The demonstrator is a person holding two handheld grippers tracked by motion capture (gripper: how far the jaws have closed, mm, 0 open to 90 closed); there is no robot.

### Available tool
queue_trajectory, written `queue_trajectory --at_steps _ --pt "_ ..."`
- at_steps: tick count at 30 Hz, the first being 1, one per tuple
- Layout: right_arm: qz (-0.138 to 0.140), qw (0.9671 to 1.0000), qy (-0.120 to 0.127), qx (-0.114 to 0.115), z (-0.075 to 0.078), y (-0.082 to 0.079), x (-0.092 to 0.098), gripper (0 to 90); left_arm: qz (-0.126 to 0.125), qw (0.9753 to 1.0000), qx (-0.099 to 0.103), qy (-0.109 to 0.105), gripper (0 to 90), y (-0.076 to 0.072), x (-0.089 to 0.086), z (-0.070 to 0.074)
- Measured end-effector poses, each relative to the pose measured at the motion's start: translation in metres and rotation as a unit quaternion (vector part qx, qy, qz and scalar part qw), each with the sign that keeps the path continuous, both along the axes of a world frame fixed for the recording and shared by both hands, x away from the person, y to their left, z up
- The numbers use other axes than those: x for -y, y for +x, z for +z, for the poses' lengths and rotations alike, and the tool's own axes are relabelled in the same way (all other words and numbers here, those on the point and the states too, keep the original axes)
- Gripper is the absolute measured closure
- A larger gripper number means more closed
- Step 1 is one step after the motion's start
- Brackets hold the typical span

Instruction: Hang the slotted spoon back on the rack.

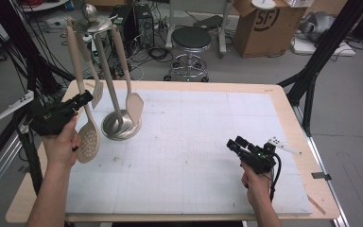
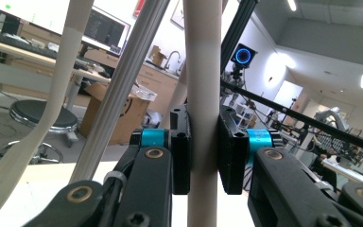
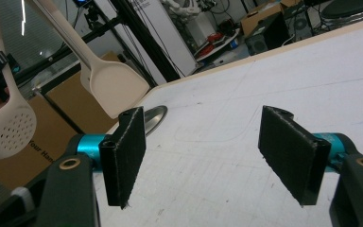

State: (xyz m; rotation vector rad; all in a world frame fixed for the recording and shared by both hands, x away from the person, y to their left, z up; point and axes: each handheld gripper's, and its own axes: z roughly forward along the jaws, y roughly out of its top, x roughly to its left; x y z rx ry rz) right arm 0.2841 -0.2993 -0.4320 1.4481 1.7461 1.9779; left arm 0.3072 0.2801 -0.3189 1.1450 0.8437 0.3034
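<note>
- The left gripper [image 2: 203, 151] has both black jaws pressed against a cream utensil handle [image 2: 202, 71], which stands upright between them.
- A metal rack pole [image 2: 123, 90] slants just left of it.
- Another cream handle [image 2: 42, 113] curves farther left.

The matt cream plastic skimmer [image 1: 88, 137] is hanging off a shiny brushed-metal stand [image 1: 119, 126]; the worktop [image 1: 283, 101] is showing pale wood edging.

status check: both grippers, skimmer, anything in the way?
Left hand-held gripper shut on skimmer handle. Right hand-held gripper open, holding nothing, over mat. Spatula hangs close beside.
</note>
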Motion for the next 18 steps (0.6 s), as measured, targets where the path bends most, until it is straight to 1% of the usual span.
queue_trajectory --at_steps 2,4,5,6,7,8,9,10,11,12,13,14,15,16,17,18 --pt "0.0 1.0 -0.001 0.001 0.0001 0.0 0.0004 32.0 -0.002 1.0 0.001 -0.002 77.8 -0.0007 0.0001 -0.003" --pt "0.0 1.0 -0.001 0.0 -0.0001 -0.0001 0.0001 32.0 0.003 1.0 -0.004 0.001 77.6 -0.0009 0.0 -0.005" --pt "0.0 1.0 -0.002 0.001 -0.0002 0.0001 -0.0001 32.0 0.006 0.9999 -0.009 -0.001 77.0 -0.0004 -0.0002 -0.0058" --pt "0.001 1.0 -0.001 0.004 -0.0004 0.0002 -0.0004 32.0 0.007 0.9998 -0.019 -0.005 75.9 0.001 -0.0007 -0.0067" --pt "0.002 1.0 0.0 0.001 -0.0001 -0.0002 -0.0007 32.0 0.009 0.9997 -0.022 -0.006 74.7 0.0018 -0.0011 -0.0073" --pt "0.002 1.0 0.0 0.002 -0.0001 -0.0003 -0.0007 32.0 0.015 0.9996 -0.026 -0.002 73.7 0.0025 -0.0019 -0.0085" --pt "0.0 1.0 -0.002 0.004 -0.0002 0.0 -0.0002 32.0 0.016 0.9995 -0.028 -0.003 71.1 0.0032 -0.0024 -0.0096" --pt "0.001 1.0 -0.001 0.001 0.0002 -0.0005 0.0001 32.0 0.017 0.9995 -0.028 -0.006 67.2 0.0033 -0.0028 -0.0105" --pt "0.0 1.0 0.0 0.003 0.0 -0.0002 0.0003 32.0 0.023 0.9993 -0.029 -0.009 62.5 0.0026 -0.0031 -0.011" --pt "0.0 1.0 0.0 0.002 0.0 -0.0002 0.0006 32.0 0.032 0.999 -0.032 -0.003 57.0 0.002 -0.0033 -0.0108" --pt "0.0 1.0 0.0 0.0 0.0 -0.0003 0.0005 32.0 0.043 0.9985 -0.033 0.002 54.5 0.0014 -0.0026 -0.0105" --pt "0.0 1.0 0.0 0.001 -0.0001 -0.0002 0.0002 32.0 0.049 0.9983 -0.03 0.01 54.7 0.0009 -0.003 -0.0106" --pt "0.0 1.0 -0.001 0.003 -0.0005 0.0001 -0.0001 32.0 0.045 0.9985 -0.03 0.01 57.5 0.0012 -0.0043 -0.0107" --pt "0.0 1.0 -0.002 0.003 -0.0005 0.0002 -0.0003 32.0 0.047 0.9984 -0.031 0.004 58.6 0.0009 -0.0051 -0.0104" --pt "0.002 1.0 -0.001 0.003 -0.0004 0.0 -0.0007 32.0 0.055 0.9979 -0.034 0.004 55.6 0.0002 -0.0053 -0.0099" --pt "0.002 1.0 -0.001 0.003 -0.0003 -0.0001 -0.0007 32.0 0.064 0.9972 -0.037 0.01 51.2 -0.0008 -0.0058 -0.0096"
